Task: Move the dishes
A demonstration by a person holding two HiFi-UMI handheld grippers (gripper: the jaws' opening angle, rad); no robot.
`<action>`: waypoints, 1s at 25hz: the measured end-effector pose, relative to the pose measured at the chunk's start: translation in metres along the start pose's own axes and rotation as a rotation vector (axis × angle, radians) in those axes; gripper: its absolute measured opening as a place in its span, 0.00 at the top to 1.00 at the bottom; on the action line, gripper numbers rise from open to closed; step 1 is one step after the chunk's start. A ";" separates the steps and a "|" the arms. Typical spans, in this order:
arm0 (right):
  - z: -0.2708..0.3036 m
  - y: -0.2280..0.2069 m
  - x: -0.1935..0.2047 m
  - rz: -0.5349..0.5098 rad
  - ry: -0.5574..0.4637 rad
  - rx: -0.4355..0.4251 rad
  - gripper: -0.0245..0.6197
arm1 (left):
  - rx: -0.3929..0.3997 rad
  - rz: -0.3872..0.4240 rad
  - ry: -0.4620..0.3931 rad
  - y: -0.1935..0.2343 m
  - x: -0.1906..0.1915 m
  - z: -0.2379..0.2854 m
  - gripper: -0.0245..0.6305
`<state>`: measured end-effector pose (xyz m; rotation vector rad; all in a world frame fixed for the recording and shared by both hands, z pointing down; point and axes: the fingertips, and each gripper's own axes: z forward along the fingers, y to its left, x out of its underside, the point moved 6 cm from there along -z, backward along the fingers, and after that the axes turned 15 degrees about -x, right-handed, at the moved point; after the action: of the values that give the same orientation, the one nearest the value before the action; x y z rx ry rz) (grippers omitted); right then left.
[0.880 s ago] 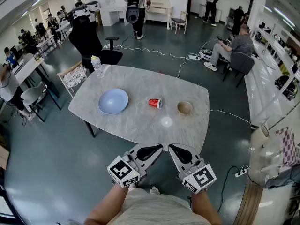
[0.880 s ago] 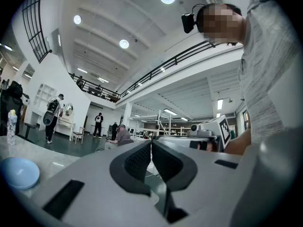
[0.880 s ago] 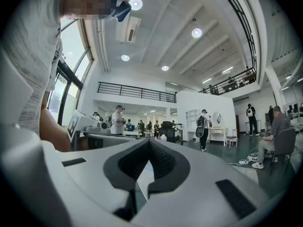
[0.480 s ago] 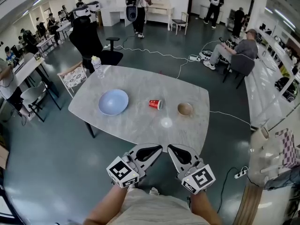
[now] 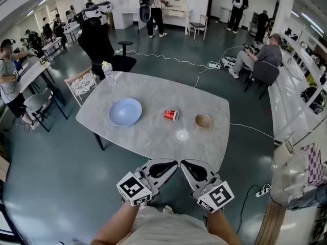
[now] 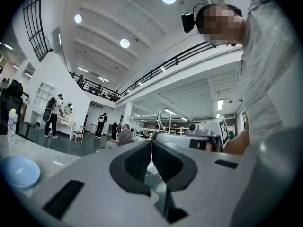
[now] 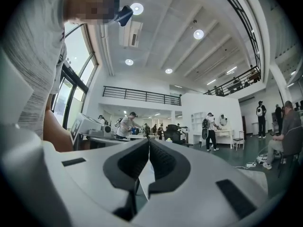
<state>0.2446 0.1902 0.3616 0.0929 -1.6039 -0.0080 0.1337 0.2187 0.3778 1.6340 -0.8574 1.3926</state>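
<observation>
On the marble table (image 5: 153, 134) lie a wide pale-blue bowl (image 5: 125, 112) at the left, a red cup (image 5: 170, 115) tipped on its side in the middle and a small tan bowl (image 5: 203, 120) at the right. Both grippers hang close to my body, short of the table's near edge. My left gripper (image 5: 175, 163) and my right gripper (image 5: 184, 164) point inward with their tips almost meeting. Both are shut and empty. The blue bowl (image 6: 19, 171) shows at the lower left of the left gripper view, whose jaws (image 6: 150, 144) are pressed together.
A clear water bottle (image 5: 107, 73) stands at the table's far left corner. A black office chair (image 5: 102, 45) and a wooden chair (image 5: 82, 83) sit beyond that corner. Cables (image 5: 194, 65) cross the floor behind the table. Several people stand or sit around the room.
The two grippers have drifted slightly down and closer together. The view has shifted a little; the dishes on the table have not moved.
</observation>
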 end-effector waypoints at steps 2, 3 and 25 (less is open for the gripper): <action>0.001 0.001 0.001 -0.017 0.018 -0.003 0.93 | -0.002 -0.002 0.001 0.000 0.000 0.001 0.93; 0.002 0.000 0.001 -0.022 0.024 -0.002 0.93 | -0.002 -0.002 0.001 0.000 0.000 0.001 0.93; 0.035 -0.024 0.012 0.020 0.015 -0.028 0.93 | -0.065 0.014 0.001 0.040 -0.001 -0.004 0.93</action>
<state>0.2107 0.1640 0.3708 0.0547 -1.5894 -0.0145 0.0968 0.2049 0.3826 1.5804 -0.9061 1.3610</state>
